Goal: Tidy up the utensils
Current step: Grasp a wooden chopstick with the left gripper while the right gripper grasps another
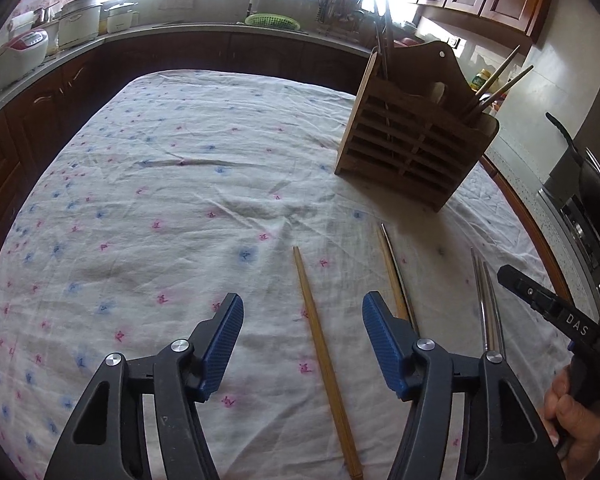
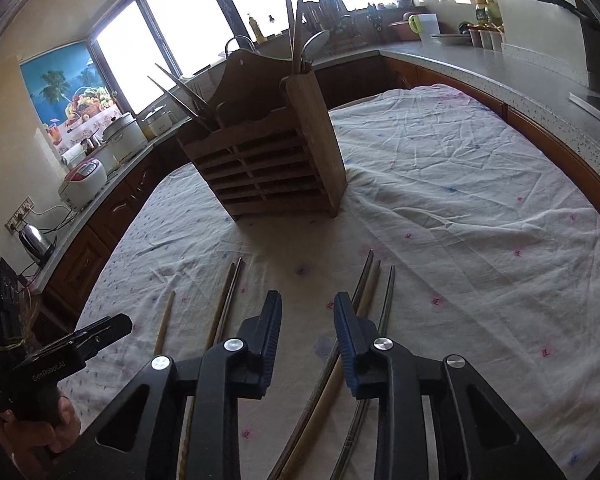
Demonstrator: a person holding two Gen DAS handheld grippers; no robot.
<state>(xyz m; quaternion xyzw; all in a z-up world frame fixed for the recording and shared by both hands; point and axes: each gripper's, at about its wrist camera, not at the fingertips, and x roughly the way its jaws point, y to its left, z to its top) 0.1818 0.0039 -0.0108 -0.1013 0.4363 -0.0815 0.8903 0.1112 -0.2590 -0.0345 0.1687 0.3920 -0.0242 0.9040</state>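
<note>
A slatted wooden utensil holder stands on the flowered cloth with chopsticks and a spoon sticking up from it. Loose chopsticks lie in front of it. One wooden chopstick runs between the blue pads of my left gripper, which is open and not touching it. A wooden and metal pair lies just right of that gripper. My right gripper has a narrow gap with only cloth in it. Several chopsticks lie along its right finger, and others lie to its left.
The cloth-covered table sits inside a U-shaped kitchen counter carrying rice cookers, a kettle and jars. The right gripper's body and a hand show at the left wrist view's right edge. Two metal chopsticks lie there.
</note>
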